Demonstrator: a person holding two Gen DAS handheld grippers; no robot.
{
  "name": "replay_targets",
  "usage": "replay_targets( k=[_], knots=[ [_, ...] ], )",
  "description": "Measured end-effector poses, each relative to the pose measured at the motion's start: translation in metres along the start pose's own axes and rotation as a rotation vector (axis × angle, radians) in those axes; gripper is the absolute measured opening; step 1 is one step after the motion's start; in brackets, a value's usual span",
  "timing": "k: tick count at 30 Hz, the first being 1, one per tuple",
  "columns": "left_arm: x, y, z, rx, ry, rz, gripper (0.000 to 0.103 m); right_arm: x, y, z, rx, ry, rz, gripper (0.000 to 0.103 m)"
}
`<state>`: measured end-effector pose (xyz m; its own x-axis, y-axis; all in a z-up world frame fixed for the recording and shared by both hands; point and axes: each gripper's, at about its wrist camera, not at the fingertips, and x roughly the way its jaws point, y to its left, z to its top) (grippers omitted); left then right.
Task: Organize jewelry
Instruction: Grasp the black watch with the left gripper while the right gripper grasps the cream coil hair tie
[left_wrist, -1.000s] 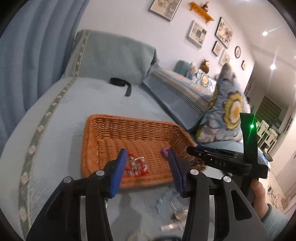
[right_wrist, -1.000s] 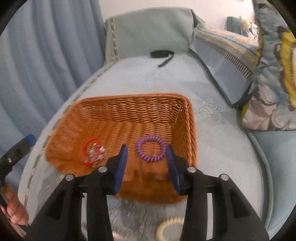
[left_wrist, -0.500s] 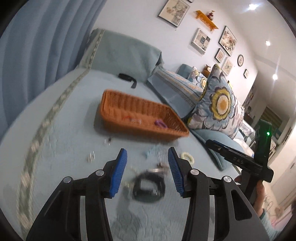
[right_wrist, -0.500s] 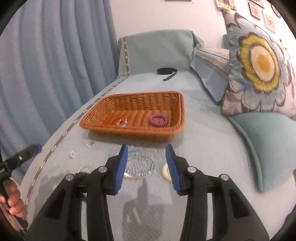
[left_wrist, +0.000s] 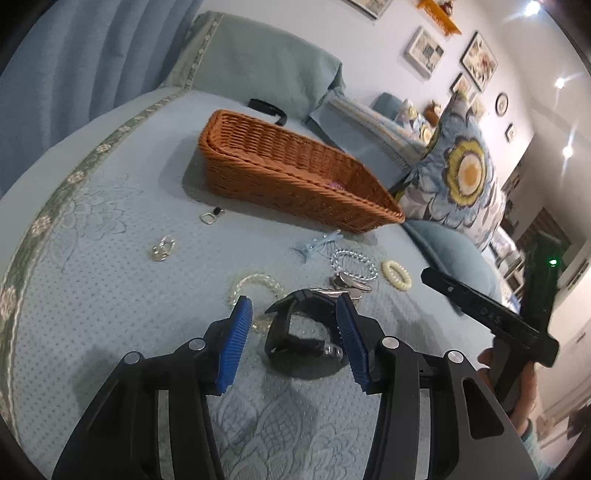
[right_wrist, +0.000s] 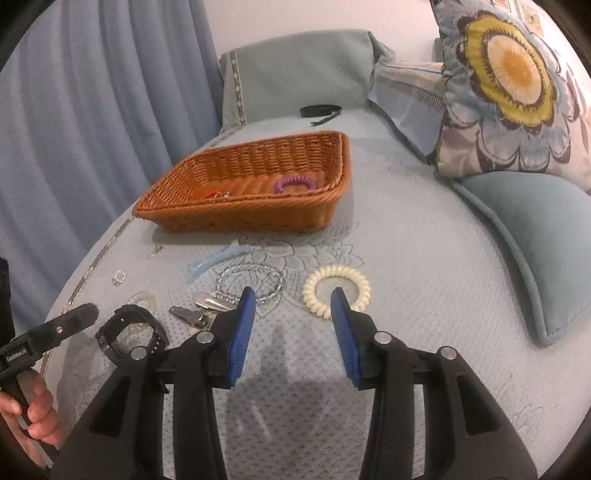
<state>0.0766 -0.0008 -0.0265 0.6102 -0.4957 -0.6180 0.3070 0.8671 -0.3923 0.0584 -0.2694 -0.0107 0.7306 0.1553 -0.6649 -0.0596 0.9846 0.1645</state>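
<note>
While both hand-held grippers (left_wrist: 291, 339) (right_wrist: 293, 332) gape empty, blue quilted bedspread (right_wrist: 424, 277), framed pictures (left_wrist: 424, 51).

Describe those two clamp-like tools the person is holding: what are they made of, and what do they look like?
Each gripper, left and right, has black, plastic-looking arms with cut-out gaps and silver pivot bolts, ending in two ribbed blue pads. The right one's side bears white lettering and a green light.
</note>
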Motion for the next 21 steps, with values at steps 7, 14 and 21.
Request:
replay_targets(
  k=[7,14,21],
  knots=[
    [0.022,-0.006,0.007,0.022,0.061,0.023,0.045,-0.005,-0.028,0.010,0.037,-0.022,-0.081,0.039],
    [0.033,-0.005,0.002,0.014,0.093,-0.003,0.044,0.019,-0.068,0.024,0.141,0.015,-0.075,0.039],
    [0.034,-0.001,-0.004,-0.021,0.081,-0.031,0.043,0.057,-0.070,0.020,0.194,0.105,-0.039,0.039]
  ],
)
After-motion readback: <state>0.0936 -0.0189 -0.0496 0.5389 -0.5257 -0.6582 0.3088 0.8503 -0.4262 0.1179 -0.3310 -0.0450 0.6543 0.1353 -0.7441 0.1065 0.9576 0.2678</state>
